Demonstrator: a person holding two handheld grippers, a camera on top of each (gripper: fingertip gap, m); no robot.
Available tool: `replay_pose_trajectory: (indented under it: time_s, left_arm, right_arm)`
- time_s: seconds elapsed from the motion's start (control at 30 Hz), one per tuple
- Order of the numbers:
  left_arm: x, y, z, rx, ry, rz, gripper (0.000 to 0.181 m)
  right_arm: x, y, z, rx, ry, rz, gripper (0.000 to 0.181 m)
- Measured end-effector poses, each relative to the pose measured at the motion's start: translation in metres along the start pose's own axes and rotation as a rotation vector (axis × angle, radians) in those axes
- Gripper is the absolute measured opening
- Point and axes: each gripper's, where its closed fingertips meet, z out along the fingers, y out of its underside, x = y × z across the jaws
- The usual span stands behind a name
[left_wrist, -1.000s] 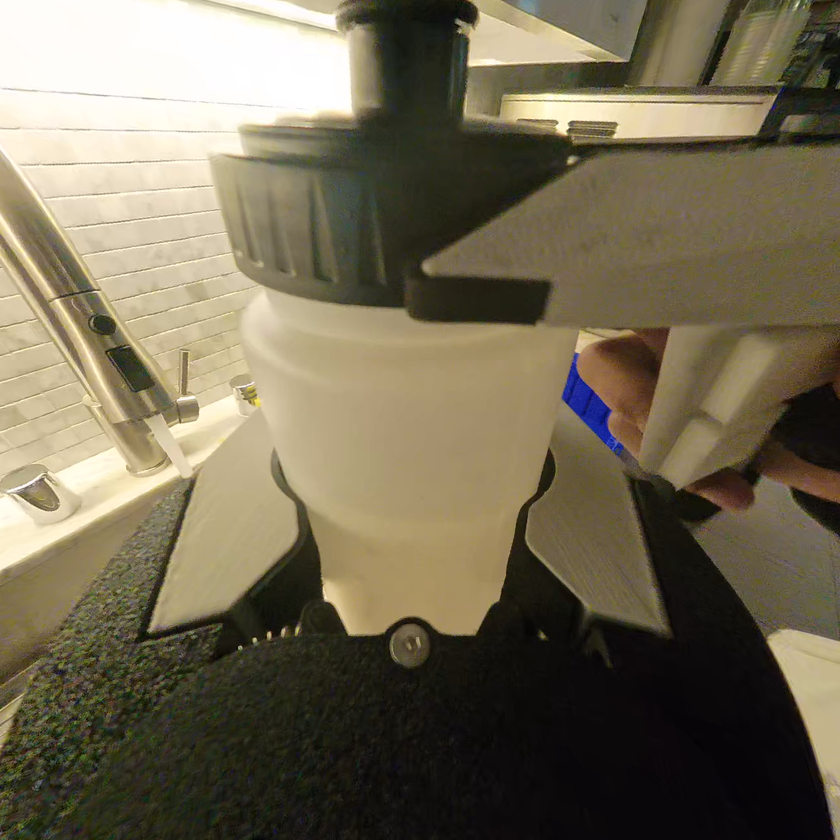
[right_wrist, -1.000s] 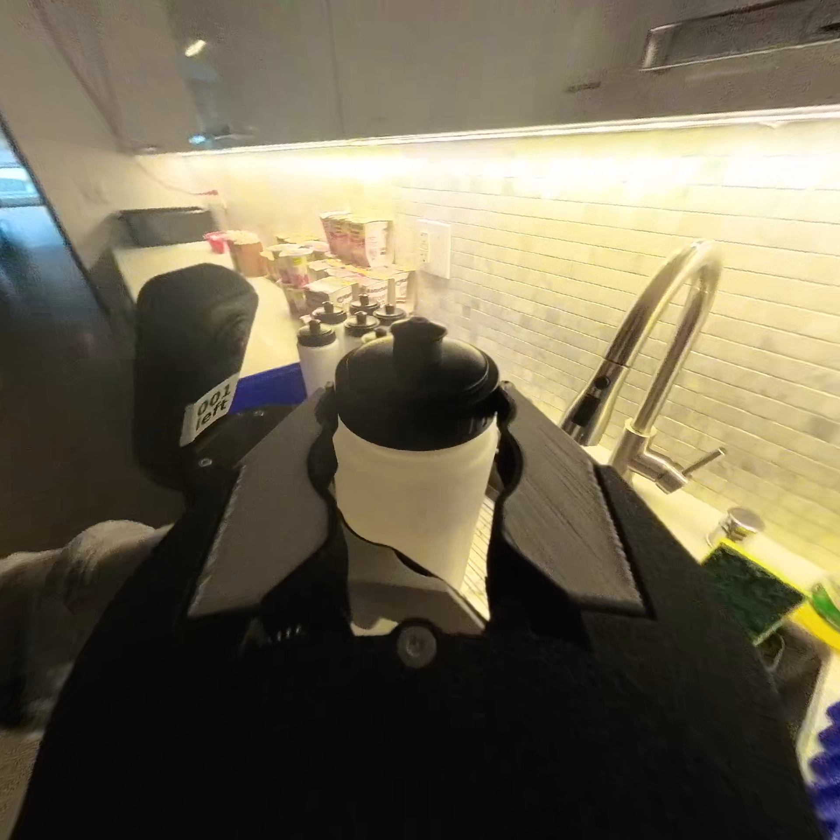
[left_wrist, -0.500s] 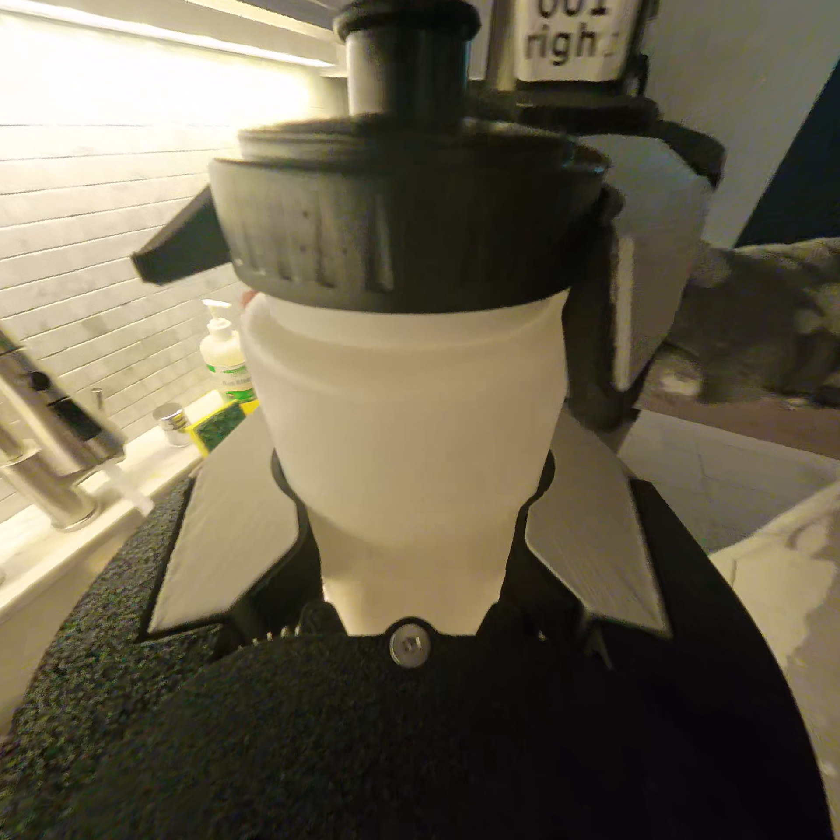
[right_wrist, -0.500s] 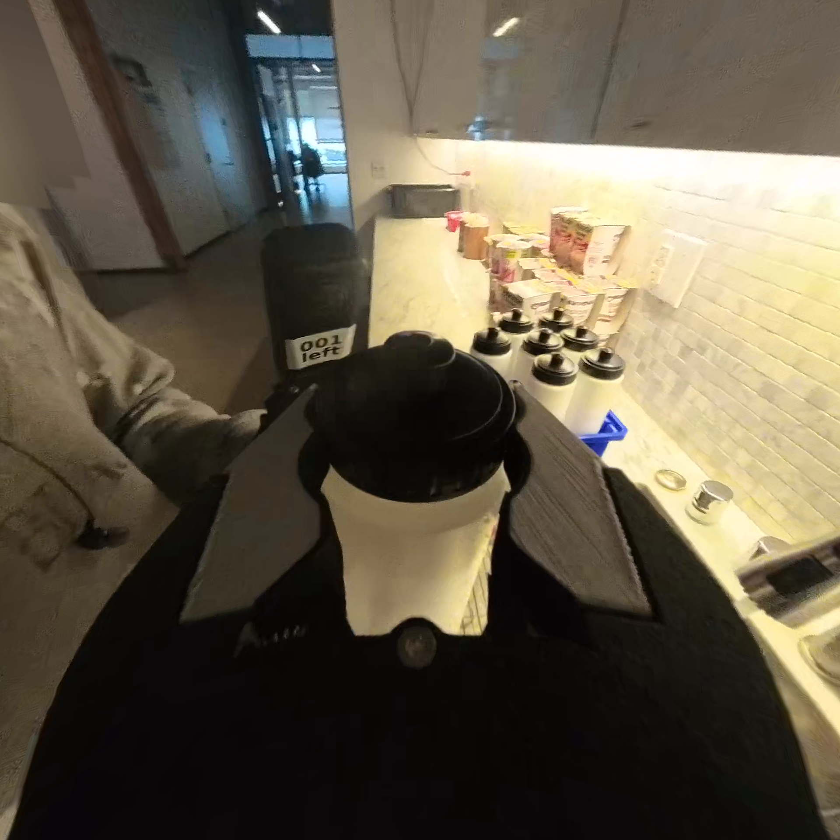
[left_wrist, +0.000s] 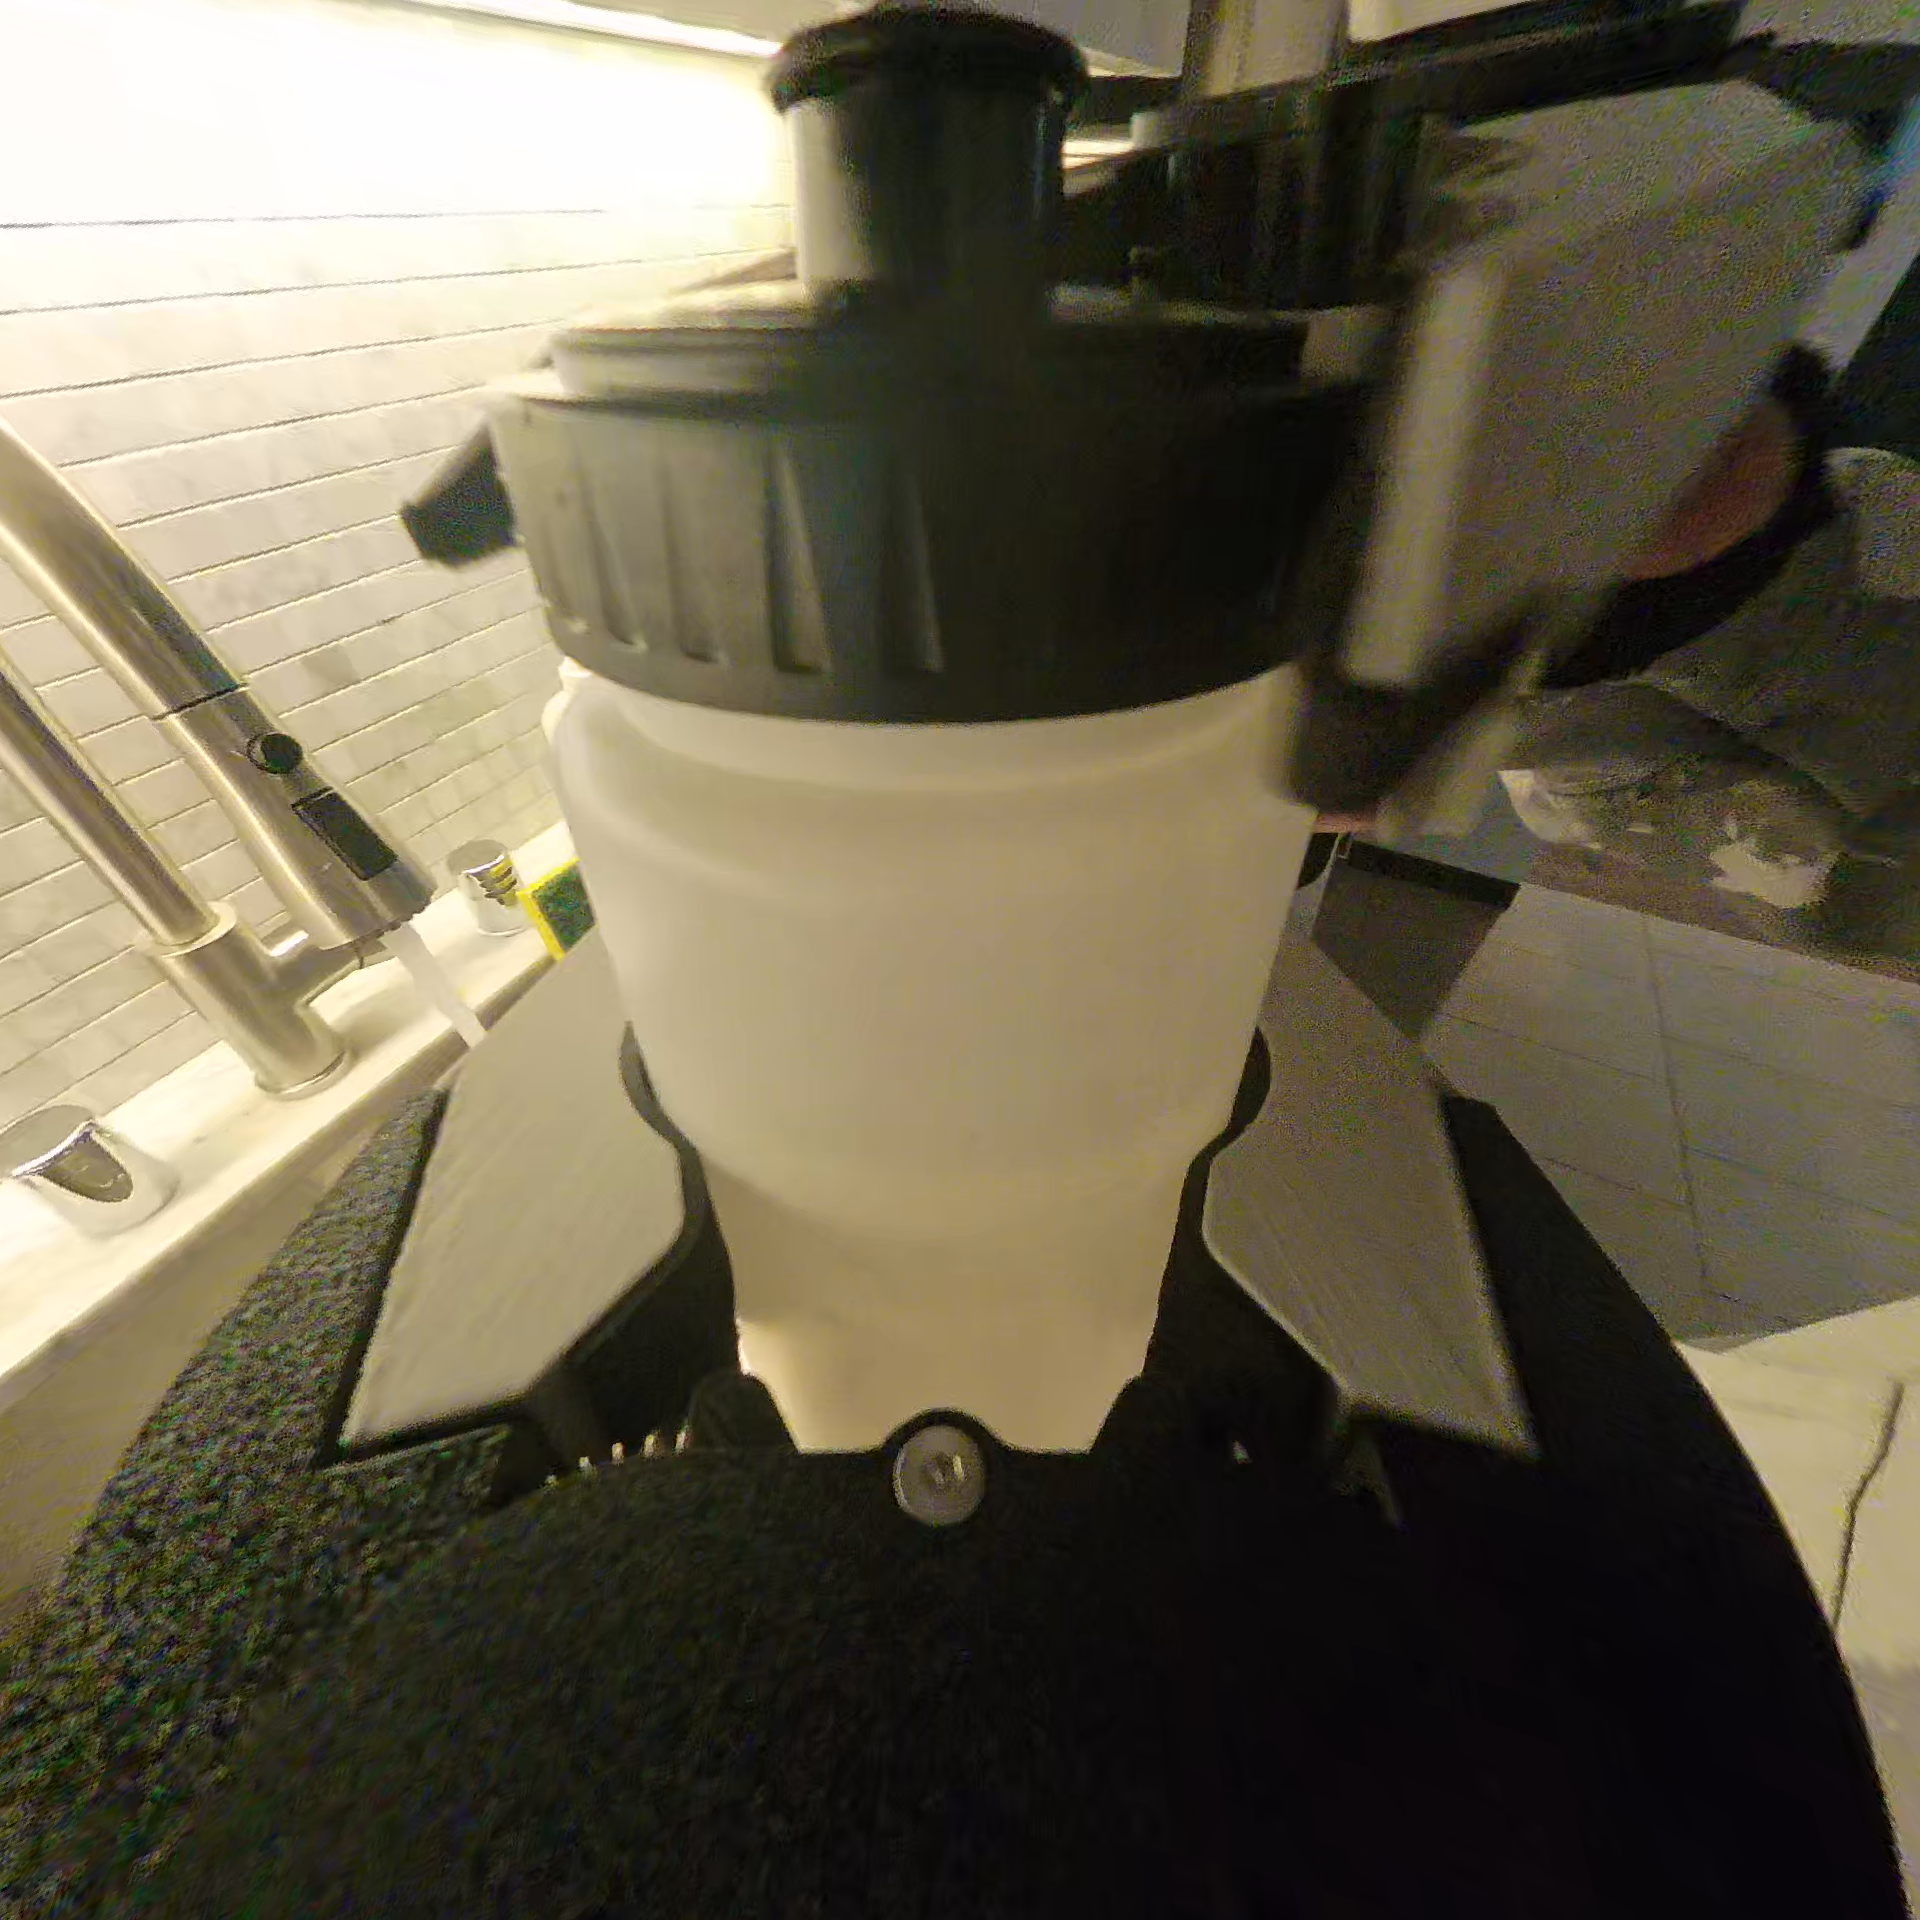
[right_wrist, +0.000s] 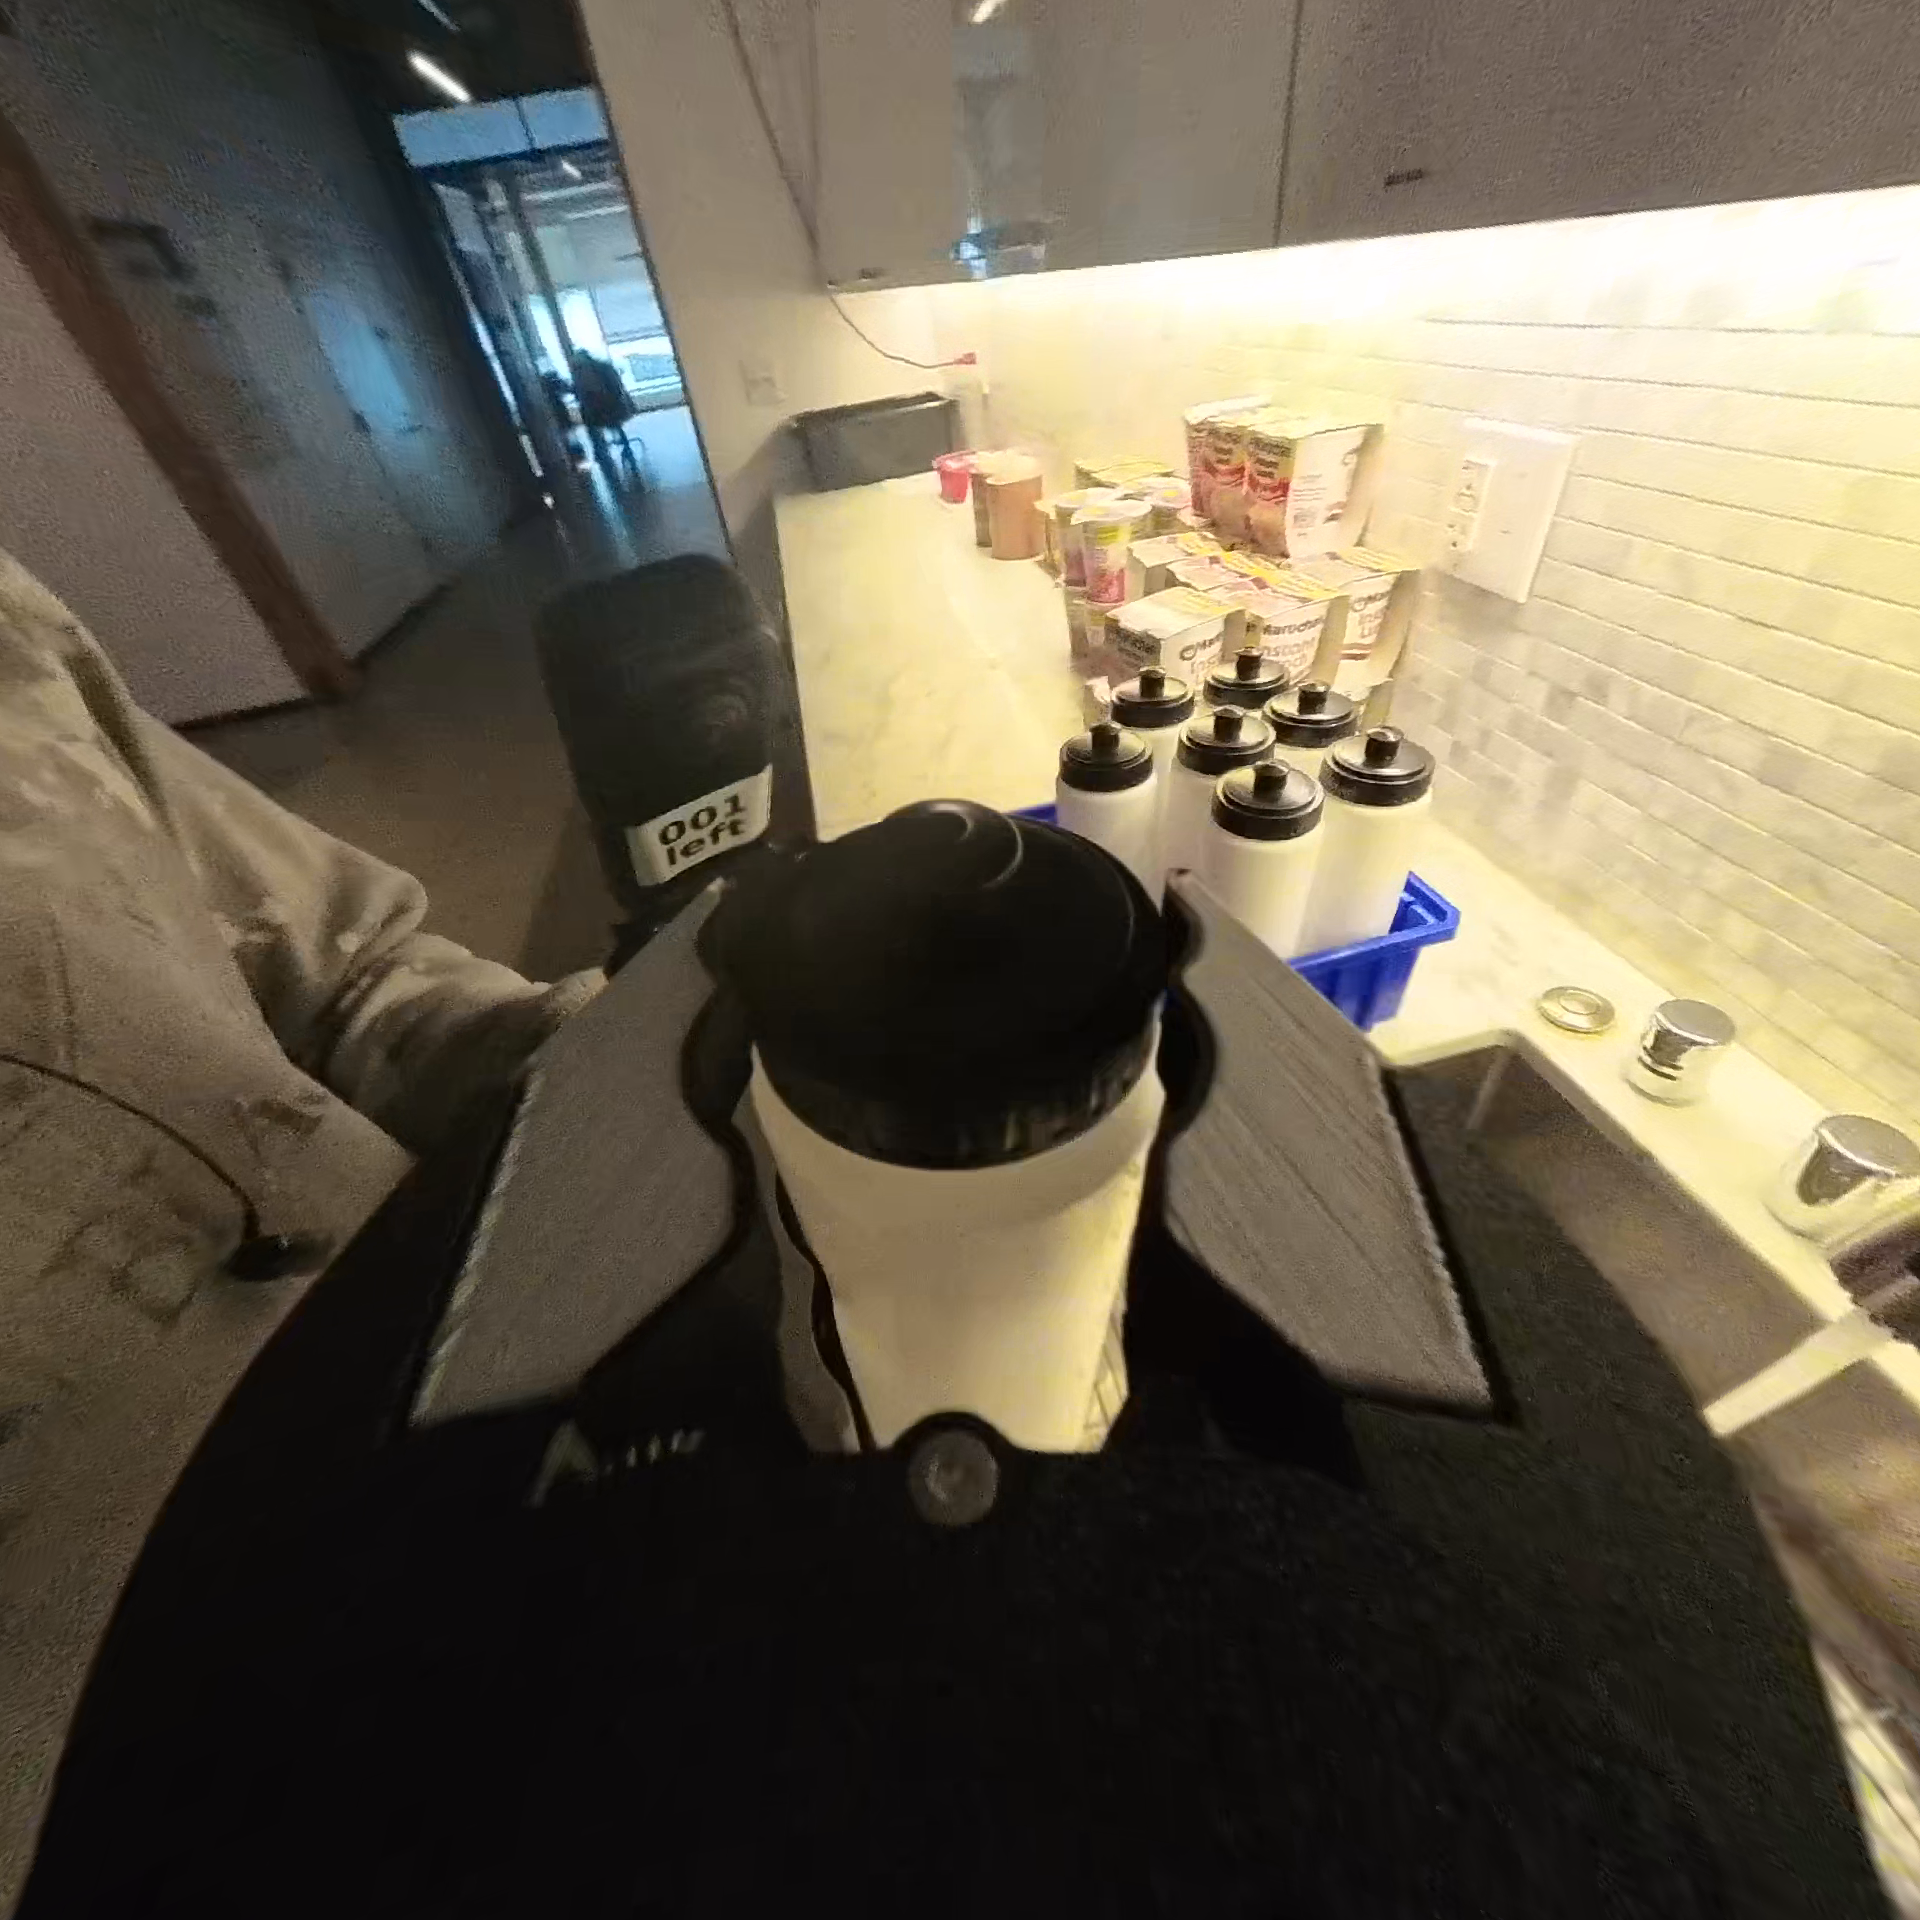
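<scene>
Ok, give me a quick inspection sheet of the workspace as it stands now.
Surface: pale marble counter beside a steel sink.
Job's things: white bottle with black cap.
Clutter: seven more capped bottles in a blue bin; boxed cups; sponge.
Grippers: left gripper clamps the bottle body; right gripper clamps the cap.
Cables: thin wire on the far wall.
Surroundings: faucet running, tiled wall, corridor.
</scene>
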Motion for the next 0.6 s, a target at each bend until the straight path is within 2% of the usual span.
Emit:
replay_pose_trajectory:
  time_s: [0.1, 0.2, 0.23, 0.27, 0.33, 0.4, 0.43, 0.53, 0.6]
  left_arm:
    - [-0.004, 0.0, -0.003, 0.001, -0.019, -0.018, 0.103]
    - [-0.013, 0.008, -0.002, -0.028, -0.087, -0.015, 0.102]
    - [-0.015, 0.01, -0.002, -0.03, -0.108, -0.004, 0.103]
    - [-0.016, 0.011, -0.002, -0.021, -0.11, -0.006, 0.104]
    - [-0.016, 0.011, -0.006, -0.004, -0.08, -0.029, 0.102]
    - [-0.011, 0.009, -0.009, 0.008, -0.043, -0.021, 0.103]
    - [-0.007, 0.008, -0.011, 0.01, -0.017, -0.011, 0.103]
    - [0.008, 0.003, -0.017, 0.033, 0.082, 0.008, 0.103]
    - [0.021, -0.001, -0.02, 0.044, 0.147, 0.015, 0.102]
  right_arm:
    - [0.007, -0.002, 0.004, 0.074, 0.176, 0.028, 0.082]
    - [0.023, 0.006, 0.0, 0.103, 0.575, 0.043, 0.086]
    - [0.022, 0.011, -0.002, 0.077, 0.673, -0.006, 0.087]
    - [0.017, 0.013, -0.002, 0.048, 0.707, -0.043, 0.089]
    - [0.005, 0.014, -0.001, 0.028, 0.619, -0.007, 0.091]
    - [0.001, 0.005, -0.005, 0.035, 0.482, -0.031, 0.085]
    - [-0.001, 0.001, -0.006, 0.033, 0.4, -0.063, 0.09]
    - [-0.02, -0.005, -0.003, -0.015, 0.058, -0.126, 0.098]
    - [-0.035, 0.003, 0.003, -0.088, -0.125, -0.085, 0.09]
